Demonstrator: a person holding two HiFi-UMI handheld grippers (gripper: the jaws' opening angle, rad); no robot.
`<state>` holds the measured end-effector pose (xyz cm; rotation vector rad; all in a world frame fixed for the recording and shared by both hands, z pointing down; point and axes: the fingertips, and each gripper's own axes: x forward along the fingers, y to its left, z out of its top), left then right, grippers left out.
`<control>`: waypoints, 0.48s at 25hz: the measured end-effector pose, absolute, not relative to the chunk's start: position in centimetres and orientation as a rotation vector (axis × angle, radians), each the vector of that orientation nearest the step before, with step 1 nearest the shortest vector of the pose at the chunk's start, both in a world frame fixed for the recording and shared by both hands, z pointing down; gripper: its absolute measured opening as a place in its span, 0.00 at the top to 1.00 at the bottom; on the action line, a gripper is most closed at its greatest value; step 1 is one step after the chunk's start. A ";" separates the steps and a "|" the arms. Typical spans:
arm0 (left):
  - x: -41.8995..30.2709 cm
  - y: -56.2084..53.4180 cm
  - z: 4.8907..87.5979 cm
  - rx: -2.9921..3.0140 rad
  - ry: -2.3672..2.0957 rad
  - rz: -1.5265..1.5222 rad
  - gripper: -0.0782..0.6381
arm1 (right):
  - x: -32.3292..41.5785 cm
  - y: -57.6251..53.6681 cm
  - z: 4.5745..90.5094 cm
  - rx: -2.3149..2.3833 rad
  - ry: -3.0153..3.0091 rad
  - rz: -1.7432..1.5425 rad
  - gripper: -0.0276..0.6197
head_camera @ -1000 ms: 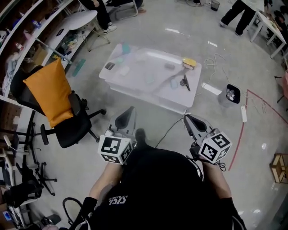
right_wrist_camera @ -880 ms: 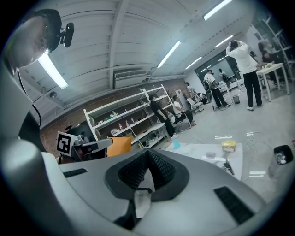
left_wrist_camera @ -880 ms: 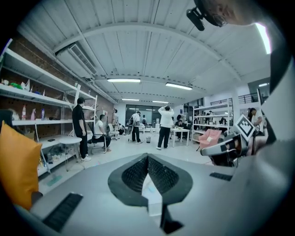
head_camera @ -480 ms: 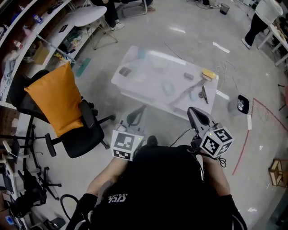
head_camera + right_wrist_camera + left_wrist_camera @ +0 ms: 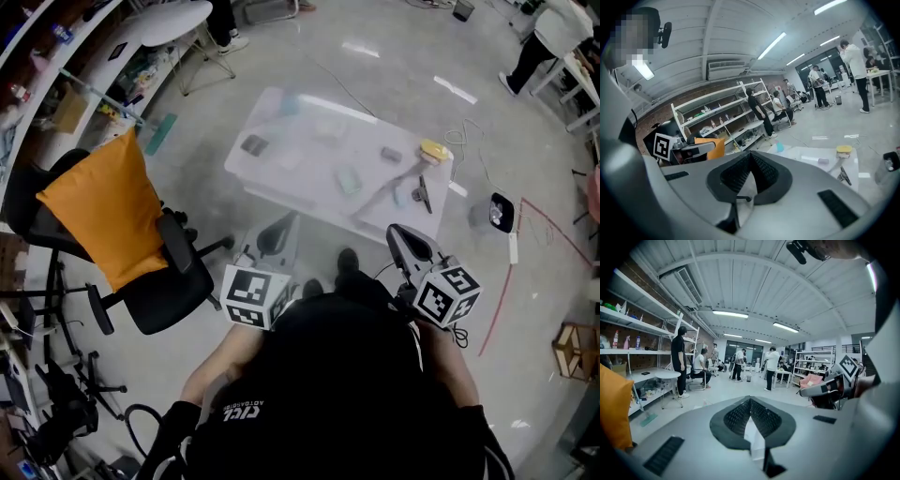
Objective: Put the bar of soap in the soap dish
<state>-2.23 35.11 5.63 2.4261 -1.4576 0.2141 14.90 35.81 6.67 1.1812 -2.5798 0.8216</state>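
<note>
Polished grey floor [image 5: 403, 66] is seen around a low white table [image 5: 309, 195], on which small items are scattered. A yellow block [image 5: 432, 150] lies ahead of the right gripper's fingers, and a teal piece [image 5: 349, 180] lies ahead, between the two grippers. Which item is the bar of soap cannot be told; all lie well beyond the fingertips. The left gripper [image 5: 281, 225] and right gripper [image 5: 401, 234] are held close to the body. The fingers of each are pressed together, with nothing pinched.

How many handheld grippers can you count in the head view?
2. The left gripper points at the white table's near edge, by the black chair; the right gripper sits off the table's near right corner. No others seem hidden.
</note>
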 end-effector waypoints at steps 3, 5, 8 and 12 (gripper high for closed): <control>-1.6 33.9 6.8 2.405 -1.436 0.247 0.88 | 15.8 34.8 7.8 1.186 -2.554 0.846 0.93; -0.7 32.4 7.5 2.390 -1.421 0.270 0.88 | 16.7 33.4 8.9 1.193 -2.534 0.895 0.93; 0.6 29.7 8.2 2.374 -1.403 0.306 0.88 | 18.1 31.0 10.3 1.192 -2.499 0.949 0.93; 1.7 25.4 9.7 2.341 -1.427 0.379 0.88 | 20.0 27.3 11.5 1.132 -2.479 0.964 0.93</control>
